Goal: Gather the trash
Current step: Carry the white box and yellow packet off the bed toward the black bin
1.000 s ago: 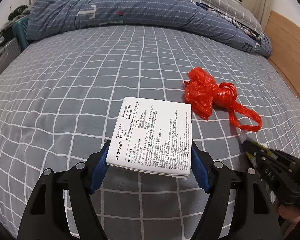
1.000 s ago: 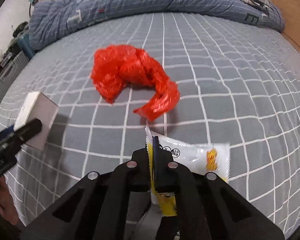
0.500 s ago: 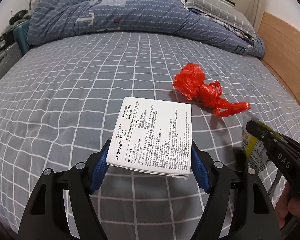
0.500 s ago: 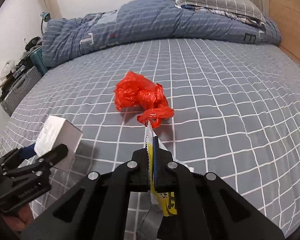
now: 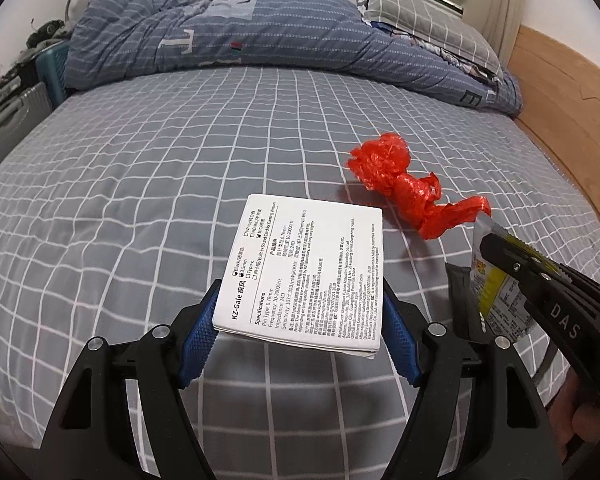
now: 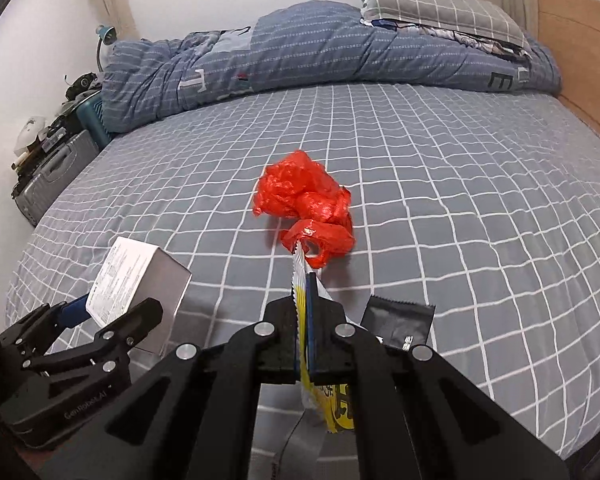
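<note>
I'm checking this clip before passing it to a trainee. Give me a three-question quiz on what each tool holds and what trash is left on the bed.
1. True or false: the left tool is empty.
2. What does the right tool pinch? A) red bag B) yellow-and-white wrapper C) pillow
3. Fill in: the ____ plastic bag lies loose on the bed.

Key:
1. False; it clamps the white box.
2. B, the yellow-and-white wrapper.
3. Red; a dark packet lies there too.
</note>
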Demonstrator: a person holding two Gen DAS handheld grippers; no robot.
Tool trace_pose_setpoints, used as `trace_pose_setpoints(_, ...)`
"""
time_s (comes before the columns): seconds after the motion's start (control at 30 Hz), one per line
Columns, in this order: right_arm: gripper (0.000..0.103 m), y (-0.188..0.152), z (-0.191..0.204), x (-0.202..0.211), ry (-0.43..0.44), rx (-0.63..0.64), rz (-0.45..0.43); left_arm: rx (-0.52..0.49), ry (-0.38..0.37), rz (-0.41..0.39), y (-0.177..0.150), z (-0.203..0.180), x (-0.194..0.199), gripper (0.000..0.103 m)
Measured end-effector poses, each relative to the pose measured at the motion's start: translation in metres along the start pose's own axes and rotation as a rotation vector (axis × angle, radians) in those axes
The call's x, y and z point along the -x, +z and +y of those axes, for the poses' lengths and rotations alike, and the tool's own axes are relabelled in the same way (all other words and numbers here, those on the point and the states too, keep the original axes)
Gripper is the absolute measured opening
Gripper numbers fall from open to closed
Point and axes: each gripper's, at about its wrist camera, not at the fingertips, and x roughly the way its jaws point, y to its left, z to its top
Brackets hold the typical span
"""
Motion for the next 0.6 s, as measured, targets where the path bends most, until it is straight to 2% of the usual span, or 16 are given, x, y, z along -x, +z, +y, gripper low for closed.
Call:
trace_pose_setpoints(0.13, 0.001, -0.008, 0.003, 0.003, 0.019, -0.008, 0.031, 0.003, -0.003, 0.001, -0.011, 0.001, 0.012, 0.071)
trace_pose_setpoints(0.33, 0.002, -0.023, 0.002, -0.014, -0.006, -0.008, 0.119, 0.013, -0.003, 0.021, -0.027, 0.003, 0.021, 0.071)
trace_pose_setpoints(0.43, 0.005, -0.03, -0.005, -0.023, -0.03, -0.031, 0.167, 0.018, 0.0, 0.033, -0.033, 0.005, 0.021, 0.071)
trace_pose_setpoints(0.6, 0.015, -0.042, -0.013, -0.032, -0.055, -0.043, 0.233, 0.026, 0.0, 0.041, -0.04, 0.01, 0.023, 0.071)
